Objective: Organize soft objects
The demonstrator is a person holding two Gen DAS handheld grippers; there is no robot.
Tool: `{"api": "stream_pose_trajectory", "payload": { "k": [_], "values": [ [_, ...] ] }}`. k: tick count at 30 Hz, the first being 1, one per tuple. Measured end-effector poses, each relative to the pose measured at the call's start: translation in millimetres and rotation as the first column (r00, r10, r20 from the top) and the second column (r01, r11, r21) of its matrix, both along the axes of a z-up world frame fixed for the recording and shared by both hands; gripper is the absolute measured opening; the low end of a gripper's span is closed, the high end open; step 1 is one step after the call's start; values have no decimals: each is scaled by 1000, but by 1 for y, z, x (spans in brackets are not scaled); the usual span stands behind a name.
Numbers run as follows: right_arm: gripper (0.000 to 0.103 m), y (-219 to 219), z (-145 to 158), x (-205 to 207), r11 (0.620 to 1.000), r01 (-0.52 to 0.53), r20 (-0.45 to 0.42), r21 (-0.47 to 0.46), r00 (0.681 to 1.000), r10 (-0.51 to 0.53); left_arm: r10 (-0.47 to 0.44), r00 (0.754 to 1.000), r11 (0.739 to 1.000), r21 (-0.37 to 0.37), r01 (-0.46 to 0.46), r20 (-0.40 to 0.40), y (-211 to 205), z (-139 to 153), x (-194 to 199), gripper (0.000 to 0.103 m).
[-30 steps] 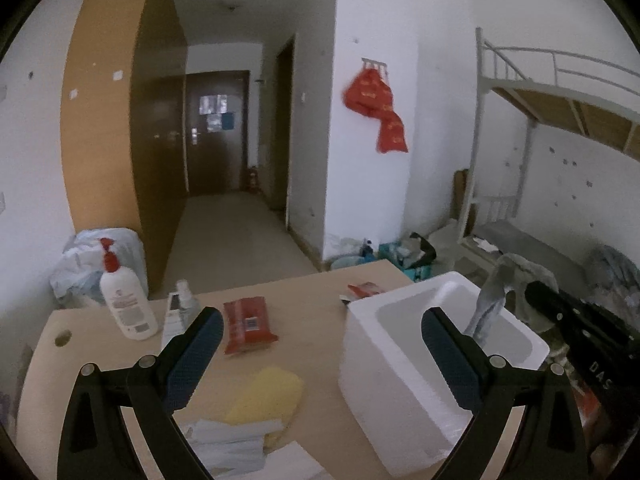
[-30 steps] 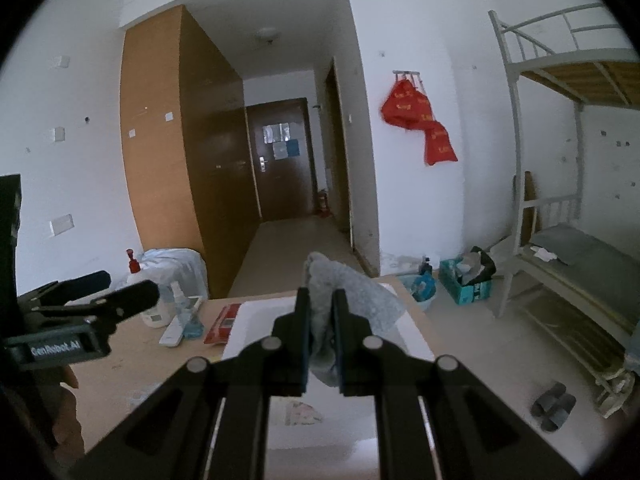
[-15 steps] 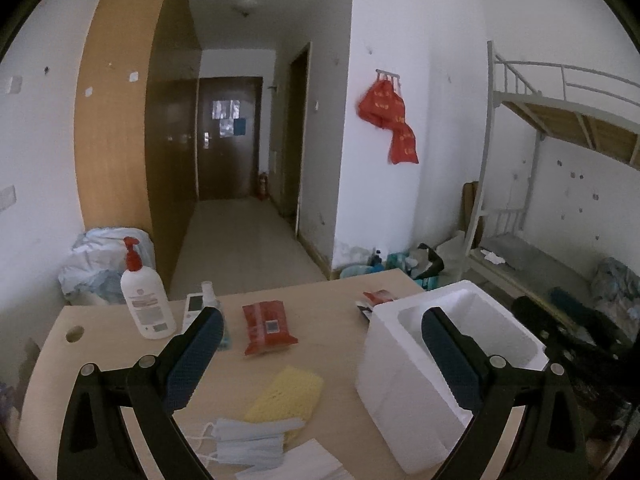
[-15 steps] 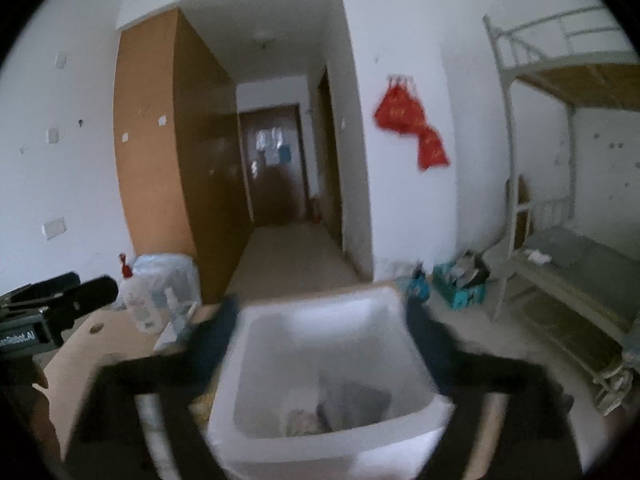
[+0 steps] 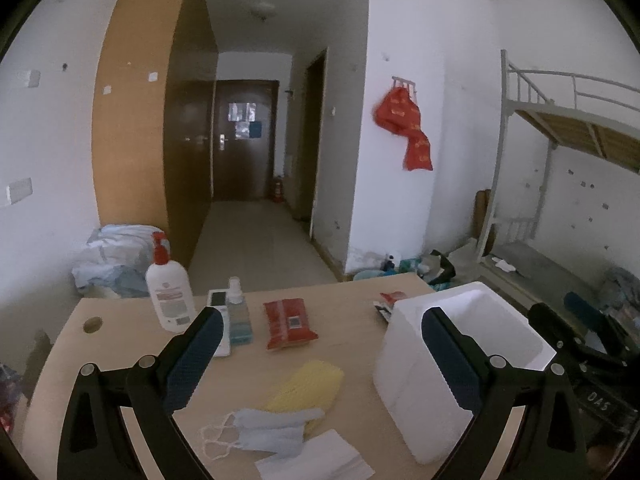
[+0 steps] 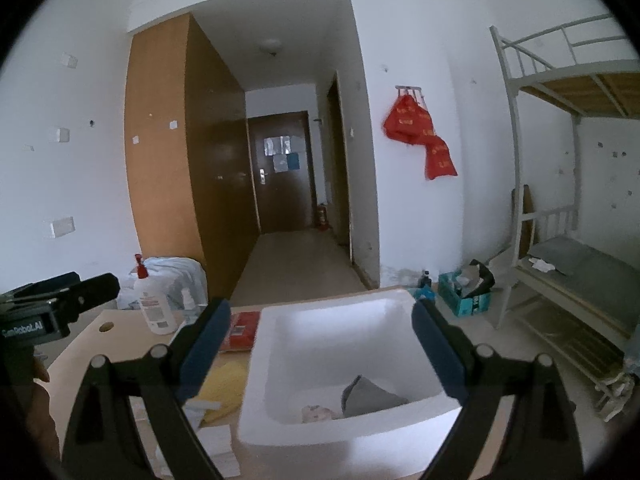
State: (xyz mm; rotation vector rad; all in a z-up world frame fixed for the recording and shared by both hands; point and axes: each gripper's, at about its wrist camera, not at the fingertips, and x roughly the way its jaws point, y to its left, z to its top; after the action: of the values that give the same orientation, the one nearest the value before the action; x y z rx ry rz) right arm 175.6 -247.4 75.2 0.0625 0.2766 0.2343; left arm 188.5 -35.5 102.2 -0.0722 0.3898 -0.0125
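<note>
Your right gripper [image 6: 316,344] has just spread its jaws wide and let go of the grey cloth [image 6: 370,398] it pinched a second ago; that cloth now lies on the floor of the white foam box [image 6: 344,432], below and between the open jaws, touching neither pad, beside a small pale crumpled thing too blurred to name.

Your left gripper [image 5: 320,348] also stands released, with nothing between its pads. Between and just below its jaws on the wooden table [image 5: 120,316] lie a yellow sponge cloth [image 5: 308,388], pale blue face masks [image 5: 268,434] overlapping its near edge, and white folded tissues [image 5: 320,462] nearest the camera. Beyond the jaws sits a red wet-wipe pack [image 5: 289,322]; behind the left finger stand a small spray bottle [image 5: 237,312] and a white pump bottle with a red cap [image 5: 168,290], whose label print is too small to read. The foam box sits behind the right finger, blocking that side.

Only the right wrist view shows the box's inside; there your left gripper's body reads "GenRobot.AI". The left wrist view shows the masks and tissues whole, and "DAS" on the right gripper's body.
</note>
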Motion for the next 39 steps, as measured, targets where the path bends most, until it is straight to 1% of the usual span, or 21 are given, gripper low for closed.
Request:
{"api": "stream_pose_trajectory", "payload": {
  "k": [4, 7, 14, 18, 21, 27, 33, 39],
  "values": [
    [97, 8, 1, -9, 1000, -17, 6, 8, 1000, 17, 32, 999, 999, 11, -32, 15, 10, 2, -16, 100],
    [98, 16, 1, -16, 1000, -28, 11, 5, 1000, 28, 50, 998, 999, 12, -50, 27, 18, 3, -29, 103],
    [103, 34, 2, -33, 997, -76, 19, 21, 997, 75, 96, 994, 995, 18, -97, 47, 40, 3, -62, 103],
    [103, 54, 4, -43, 993, -121, 31, -3, 992, 121, 128, 989, 991, 18, -130, 67, 54, 4, -83, 103],
    [103, 72, 5, -51, 987, -156, 39, -26, 987, 157, 153, 986, 988, 18, -154, 67, 66, 3, -96, 103],
    [103, 93, 5, -60, 977, -207, 49, -42, 977, 209, 179, 981, 983, 13, -180, 68, 84, 1, -115, 103],
    [103, 102, -1, -67, 975, -215, 41, -53, 975, 217, 189, 978, 981, 26, -192, 87, 92, -4, -132, 103],
    [103, 105, -7, -74, 973, -223, 42, -54, 973, 226, 196, 976, 980, 24, -199, 91, 93, -13, -137, 103]
  ]
}}
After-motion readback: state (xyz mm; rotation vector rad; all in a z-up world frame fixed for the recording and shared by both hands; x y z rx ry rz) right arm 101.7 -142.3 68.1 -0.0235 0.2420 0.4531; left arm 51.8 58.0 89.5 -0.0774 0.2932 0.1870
